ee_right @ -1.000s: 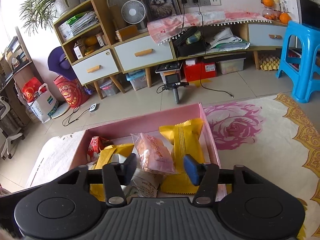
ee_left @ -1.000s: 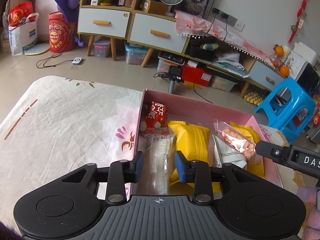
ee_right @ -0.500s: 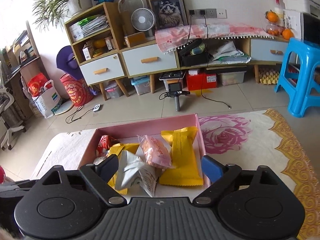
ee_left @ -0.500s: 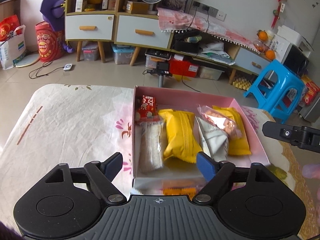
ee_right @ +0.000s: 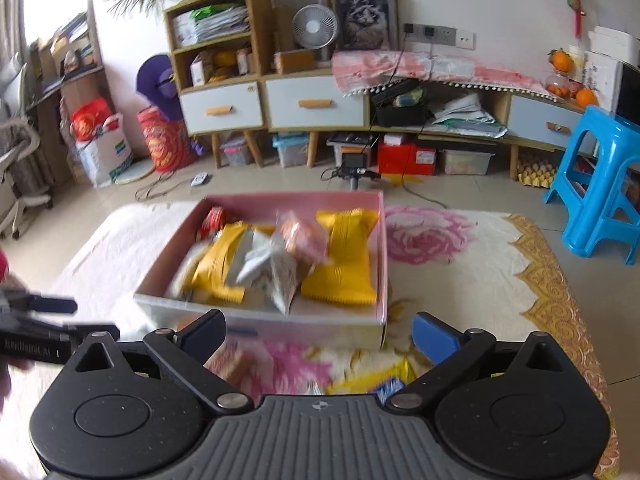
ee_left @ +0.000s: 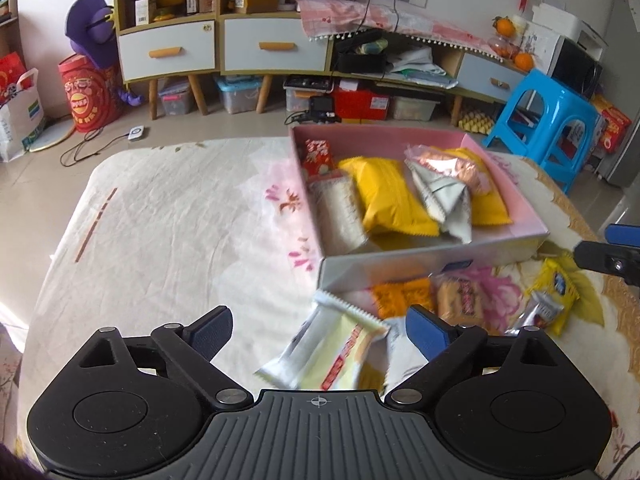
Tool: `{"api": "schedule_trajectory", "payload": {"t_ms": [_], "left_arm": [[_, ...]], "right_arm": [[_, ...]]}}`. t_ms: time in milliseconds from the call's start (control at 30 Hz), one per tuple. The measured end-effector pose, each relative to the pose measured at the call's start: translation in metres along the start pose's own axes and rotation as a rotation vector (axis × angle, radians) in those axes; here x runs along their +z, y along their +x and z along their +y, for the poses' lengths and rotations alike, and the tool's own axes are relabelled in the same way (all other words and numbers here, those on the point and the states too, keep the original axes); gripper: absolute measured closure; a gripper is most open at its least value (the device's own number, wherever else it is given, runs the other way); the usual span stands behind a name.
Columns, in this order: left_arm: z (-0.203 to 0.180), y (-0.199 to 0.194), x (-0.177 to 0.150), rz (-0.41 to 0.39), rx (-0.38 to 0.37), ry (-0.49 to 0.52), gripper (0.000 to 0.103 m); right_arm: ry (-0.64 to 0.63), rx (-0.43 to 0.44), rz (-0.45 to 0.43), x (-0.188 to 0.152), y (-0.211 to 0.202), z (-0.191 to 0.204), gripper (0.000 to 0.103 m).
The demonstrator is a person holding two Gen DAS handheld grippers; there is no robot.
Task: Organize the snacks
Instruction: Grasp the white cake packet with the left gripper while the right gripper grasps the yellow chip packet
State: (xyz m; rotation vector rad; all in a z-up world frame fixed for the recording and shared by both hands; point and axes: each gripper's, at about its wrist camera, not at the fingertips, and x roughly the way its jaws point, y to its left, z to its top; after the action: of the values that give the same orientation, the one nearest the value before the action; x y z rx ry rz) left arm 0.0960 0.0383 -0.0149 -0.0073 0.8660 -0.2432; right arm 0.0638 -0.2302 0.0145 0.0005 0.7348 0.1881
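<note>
A pink box (ee_left: 420,264) stands on the cloth with several snack bags in it: a red packet (ee_left: 318,154), a clear cracker pack (ee_left: 338,212), yellow bags (ee_left: 388,196) and a grey-white bag (ee_left: 444,196). Loose snacks lie in front of it: a white-cream packet (ee_left: 332,356), an orange one (ee_left: 400,296), a brown biscuit pack (ee_left: 460,296) and a yellow packet (ee_left: 556,288). My left gripper (ee_left: 320,328) hovers over the white-cream packet, jaws opening and gripping nothing. My right gripper (ee_right: 316,332) faces the box (ee_right: 260,324), jaws opening and holding nothing.
A cream floral cloth (ee_left: 160,220) covers the surface, with bare cloth left of the box. Beyond its far edge are tiled floor, a small tripod (ee_right: 354,160), a blue stool (ee_right: 596,184) and low cabinets (ee_right: 316,104). The other gripper's tip (ee_left: 612,248) shows at the right edge.
Both grippers drew back from inside the box and their jaws spread wide. The left one let go of the clear pack. Loose snacks in front of the box came into view.
</note>
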Motion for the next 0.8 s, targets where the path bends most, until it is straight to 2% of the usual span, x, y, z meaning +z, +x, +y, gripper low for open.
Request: {"api": "schedule_trajectory", "payload": {"t_ms": [267, 400, 533, 800], "left_arm": [[0.022, 0.014, -0.027, 0.018, -0.002, 0.052, 0.008], [0.025, 0.023, -0.038, 0.026, -0.043, 0.084, 0.008], [0.026, 0.031, -0.044, 0.023, -0.066, 0.112, 0.008], [0.026, 0.038, -0.034, -0.019, -0.129, 0.122, 0.009]], "right_arm": [[-0.149, -0.01, 0.026, -0.033, 0.006, 0.014, 0.01], [-0.177, -0.021, 0.028, -0.041, 0.008, 0.011, 0.011], [-0.13, -0.051, 0.039, -0.048, 0.014, -0.004, 0.011], [0.069, -0.099, 0.064, -0.051, 0.028, -0.041, 0.011]]}}
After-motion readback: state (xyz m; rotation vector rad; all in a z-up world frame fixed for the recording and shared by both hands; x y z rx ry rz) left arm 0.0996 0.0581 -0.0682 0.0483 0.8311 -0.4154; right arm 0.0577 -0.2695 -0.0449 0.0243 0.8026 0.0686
